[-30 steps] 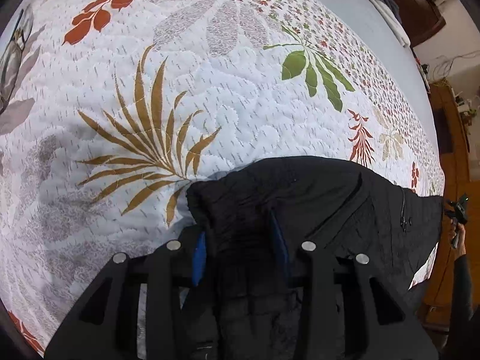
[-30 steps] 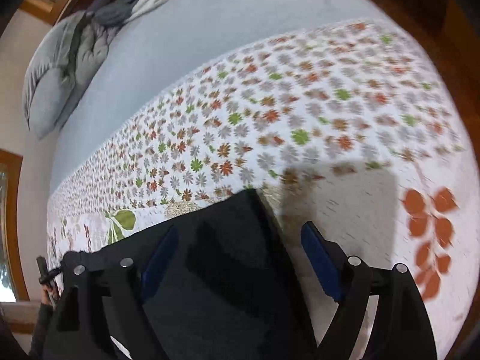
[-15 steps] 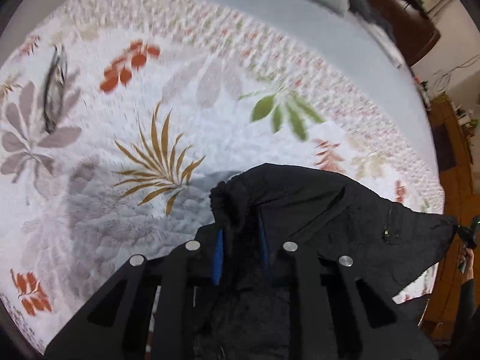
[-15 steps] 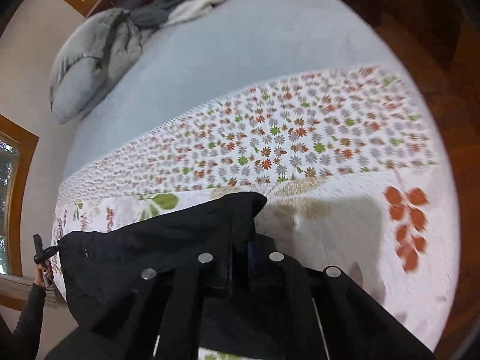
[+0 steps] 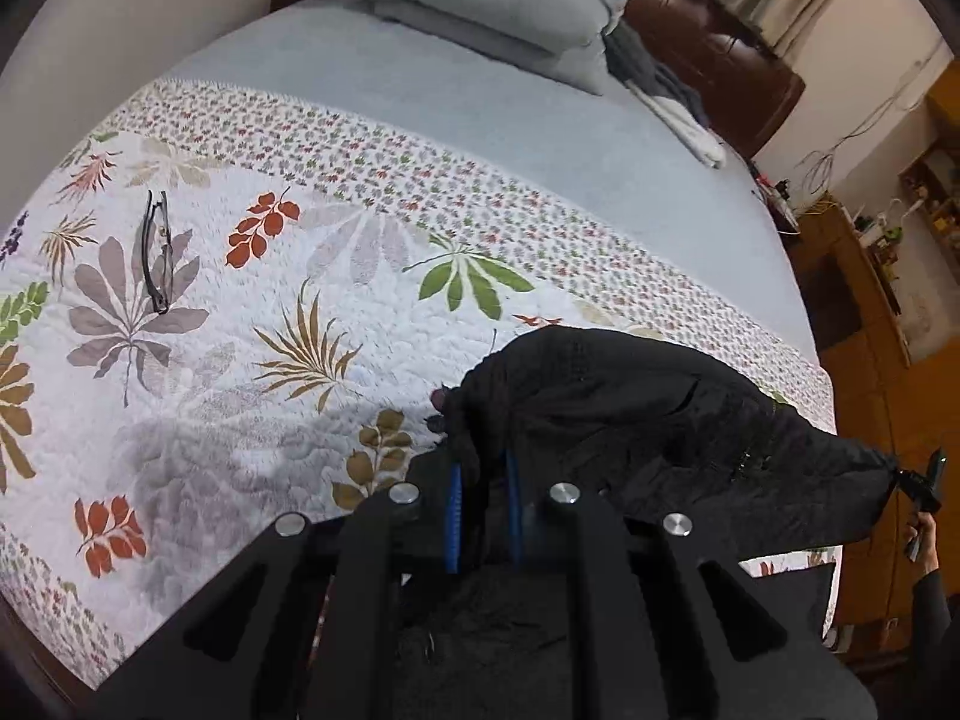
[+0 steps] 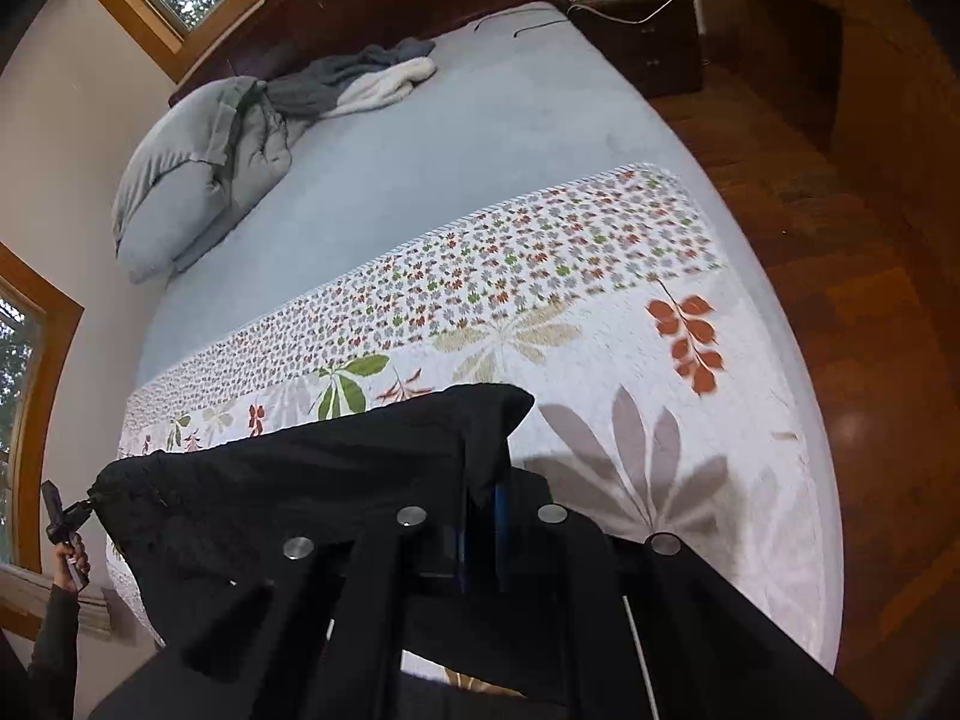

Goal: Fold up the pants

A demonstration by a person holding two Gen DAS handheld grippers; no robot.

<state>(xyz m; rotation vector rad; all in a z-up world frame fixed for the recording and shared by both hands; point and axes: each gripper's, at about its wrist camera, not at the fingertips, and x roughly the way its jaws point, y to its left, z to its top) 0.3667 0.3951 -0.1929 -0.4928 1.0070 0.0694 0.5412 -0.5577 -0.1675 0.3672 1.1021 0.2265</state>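
Jaws of the left gripper (image 5: 483,498) are clenched on one top corner of the black pants (image 5: 648,420); jaws of the right gripper (image 6: 480,531) are clenched on the opposite corner, blue pads pressed into the cloth. Both sets have just been closing, with fabric between them. The pants hang stretched between the two grippers, lifted above the floral quilt (image 5: 252,312) at the foot of the bed (image 6: 420,138). The fabric appears soft, limp and fairly light; it sags between the holds and would likely bunch if slackened. Corner grips at the top edge seem the right places to hold. No containers are in view. A pair of glasses (image 5: 157,252) lies on the quilt, well apart from the pants.
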